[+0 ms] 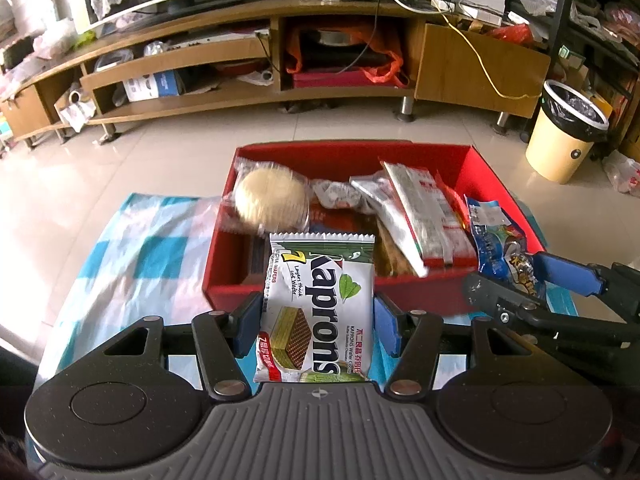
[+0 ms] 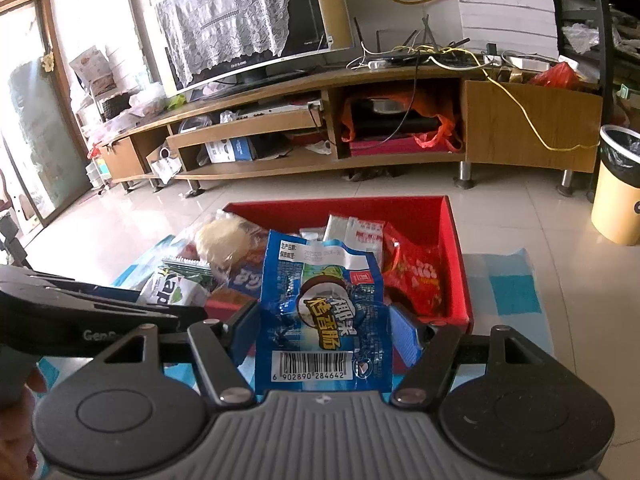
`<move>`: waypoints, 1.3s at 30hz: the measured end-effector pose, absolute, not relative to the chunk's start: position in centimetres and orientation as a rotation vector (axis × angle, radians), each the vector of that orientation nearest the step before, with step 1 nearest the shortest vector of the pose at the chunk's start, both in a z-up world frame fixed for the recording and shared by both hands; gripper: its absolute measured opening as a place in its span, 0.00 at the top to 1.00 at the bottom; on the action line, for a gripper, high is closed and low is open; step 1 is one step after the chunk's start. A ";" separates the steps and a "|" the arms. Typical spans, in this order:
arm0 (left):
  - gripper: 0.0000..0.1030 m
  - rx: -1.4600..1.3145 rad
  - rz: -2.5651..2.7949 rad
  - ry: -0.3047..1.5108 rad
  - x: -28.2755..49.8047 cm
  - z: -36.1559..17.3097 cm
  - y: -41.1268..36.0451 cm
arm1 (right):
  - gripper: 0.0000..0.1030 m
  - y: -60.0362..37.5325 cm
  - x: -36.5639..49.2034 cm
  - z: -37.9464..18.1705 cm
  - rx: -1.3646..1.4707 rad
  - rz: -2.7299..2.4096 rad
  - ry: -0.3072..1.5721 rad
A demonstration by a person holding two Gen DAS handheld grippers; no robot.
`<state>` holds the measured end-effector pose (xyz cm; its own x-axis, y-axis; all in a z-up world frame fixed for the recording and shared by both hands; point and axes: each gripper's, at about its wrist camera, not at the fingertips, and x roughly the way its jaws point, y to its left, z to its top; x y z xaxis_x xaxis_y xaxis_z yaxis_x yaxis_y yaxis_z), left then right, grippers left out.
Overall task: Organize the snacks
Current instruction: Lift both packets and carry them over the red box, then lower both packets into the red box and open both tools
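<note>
My left gripper [image 1: 316,322] is shut on a white and green Kaprons wafer packet [image 1: 318,304], held upright in front of the red box [image 1: 496,176]. The box holds a round pale cake in clear wrap [image 1: 270,198], silver and red packets [image 1: 424,212] and other snacks. In the right wrist view my right gripper [image 2: 324,332] is shut on a blue crinkled snack bag [image 2: 324,312] with a barcode, just before the red box [image 2: 454,240]. That bag [image 1: 500,240] and the right gripper [image 1: 532,280] also show at the right of the left wrist view. The wafer packet [image 2: 176,288] shows at the left.
The box stands on a blue and white checked cloth [image 1: 132,248] over a low table. Beyond lie a tiled floor [image 1: 200,144], a long wooden TV stand [image 1: 248,56] and a yellow bin [image 1: 564,132] at the right. A hand [image 2: 20,412] shows at the lower left.
</note>
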<state>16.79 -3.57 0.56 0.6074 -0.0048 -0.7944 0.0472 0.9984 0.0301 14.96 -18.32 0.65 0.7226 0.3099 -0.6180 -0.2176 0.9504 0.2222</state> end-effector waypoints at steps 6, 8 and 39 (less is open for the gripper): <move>0.37 0.053 -0.021 0.899 18.9 0.9 -3.8 | 0.37 -18.6 16.8 0.9 0.141 0.288 0.687; 0.37 0.056 -0.016 0.896 19.6 0.8 -3.9 | 0.37 -18.6 17.5 0.9 0.143 0.286 0.683; 0.27 0.111 0.033 0.875 24.9 -0.9 -4.0 | 0.33 -18.6 24.5 -2.2 0.120 0.238 0.719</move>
<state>24.93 -3.99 -0.88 0.6406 0.0747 -0.7643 0.0164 0.9937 0.1109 24.48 -18.57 -2.17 0.7267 0.2568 -0.6372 -0.1744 0.9661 0.1905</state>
